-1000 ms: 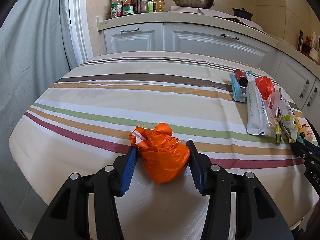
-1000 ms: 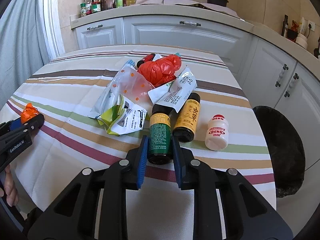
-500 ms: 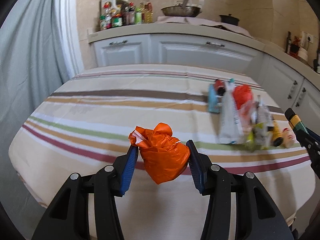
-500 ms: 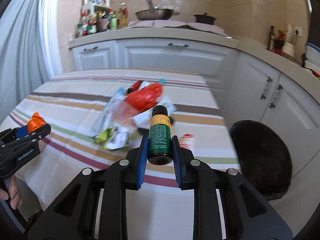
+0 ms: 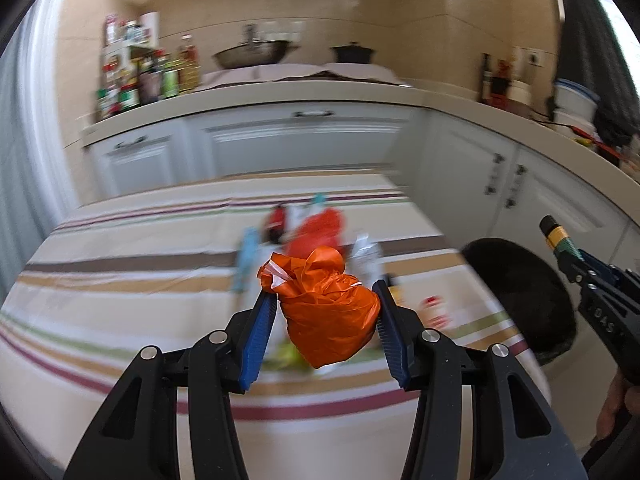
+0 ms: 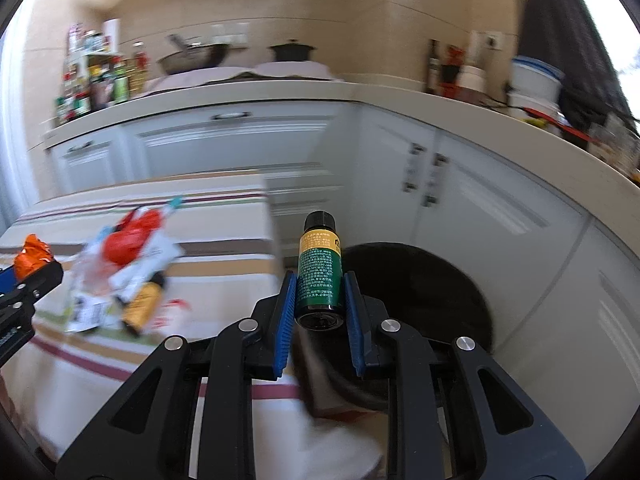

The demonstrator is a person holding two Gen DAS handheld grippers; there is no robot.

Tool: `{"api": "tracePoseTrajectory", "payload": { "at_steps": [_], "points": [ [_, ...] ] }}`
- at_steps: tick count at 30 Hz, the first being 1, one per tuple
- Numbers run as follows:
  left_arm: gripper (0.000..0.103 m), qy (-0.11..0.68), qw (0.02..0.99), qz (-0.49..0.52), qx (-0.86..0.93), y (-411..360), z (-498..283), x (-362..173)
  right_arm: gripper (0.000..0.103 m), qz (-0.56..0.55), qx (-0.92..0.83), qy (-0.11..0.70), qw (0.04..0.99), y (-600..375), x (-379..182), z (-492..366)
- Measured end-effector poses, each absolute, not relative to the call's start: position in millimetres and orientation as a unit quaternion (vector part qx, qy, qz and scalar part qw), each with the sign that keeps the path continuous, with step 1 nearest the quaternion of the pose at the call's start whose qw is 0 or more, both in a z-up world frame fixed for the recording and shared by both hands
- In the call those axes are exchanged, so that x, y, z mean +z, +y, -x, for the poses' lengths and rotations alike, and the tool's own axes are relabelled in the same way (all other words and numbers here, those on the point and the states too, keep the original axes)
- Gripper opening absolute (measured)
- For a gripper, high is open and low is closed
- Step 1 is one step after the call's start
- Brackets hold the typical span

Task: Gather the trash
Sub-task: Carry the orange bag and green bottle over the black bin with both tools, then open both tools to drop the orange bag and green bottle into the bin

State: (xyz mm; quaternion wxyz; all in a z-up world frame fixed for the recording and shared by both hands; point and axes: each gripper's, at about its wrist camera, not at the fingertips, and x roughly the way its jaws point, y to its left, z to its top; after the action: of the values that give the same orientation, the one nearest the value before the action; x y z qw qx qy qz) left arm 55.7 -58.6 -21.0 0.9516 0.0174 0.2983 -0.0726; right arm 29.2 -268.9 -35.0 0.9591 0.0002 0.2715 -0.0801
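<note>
The left gripper [image 5: 326, 320] clamps a knotted orange plastic bag [image 5: 328, 312] between its blue pads [image 5: 258, 340], the jaws standing about half apart with the crumpled bundle filling the gap and hanging clear above the striped tablecloth [image 5: 120, 280]. The right gripper [image 6: 320, 304] is drawn almost fully together on a small dark bottle [image 6: 320, 276] with a green and yellow label and a black cap; the bottle stands upright between the pads, its base toward the camera. In the right wrist view the bottle sits in front of a black-lined trash bin [image 6: 420, 288] that stands on the floor just beside the table edge, below the white cabinet doors [image 6: 460, 200]. In the left wrist view the same bin [image 5: 520, 292] shows as a dark round opening to the right of the table, and the right gripper with its bottle reaches in from the right edge above it. The rest of the trash lies in a blurred heap on the tablecloth [image 6: 120, 256]: a red plastic bag, white and printed wrappers, a brown bottle with a yellow label lying on its side, and a small white bottle with a red cap. A worktop [image 5: 280, 92] behind carries condiment bottles, a wok and a black pot.
</note>
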Motion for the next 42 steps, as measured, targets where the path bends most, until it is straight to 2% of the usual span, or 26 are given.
{"api": "tracePoseTrajectory", "payload": {
  "at_steps": [9, 34, 36, 38, 41, 42],
  "points": [
    [0.049, 0.295, 0.945, -0.034, -0.136, -124.3, -75.1, -17.4, 0.023, -0.030, -0.140, 0.280, 0.949, -336.5, -45.8, -35.9],
    [0.050, 0.306, 0.924, -0.098, -0.206, -256.0, -129.6, -39.2, 0.023, -0.061, -0.179, 0.291, 0.938, -420.0, -70.6, -84.2],
    [0.052, 0.311, 0.921, -0.103, -0.209, -264.5, -135.5, -43.2, 0.023, -0.066, -0.181, 0.295, 0.936, -426.0, -73.4, -88.3],
    [0.065, 0.310, 0.921, -0.110, -0.208, -270.3, -138.2, -46.7, 0.024, -0.077, -0.180, 0.300, 0.934, -432.1, -76.7, -91.3],
    [0.073, 0.308, 0.921, -0.116, -0.209, -274.7, -140.2, -49.0, 0.027, -0.085, -0.184, 0.304, 0.931, -439.5, -79.6, -93.6],
    [0.075, 0.308, 0.921, -0.117, -0.207, -275.3, -140.6, -49.2, 0.030, -0.086, -0.186, 0.304, 0.931, -441.1, -79.9, -93.3]
  ]
}}
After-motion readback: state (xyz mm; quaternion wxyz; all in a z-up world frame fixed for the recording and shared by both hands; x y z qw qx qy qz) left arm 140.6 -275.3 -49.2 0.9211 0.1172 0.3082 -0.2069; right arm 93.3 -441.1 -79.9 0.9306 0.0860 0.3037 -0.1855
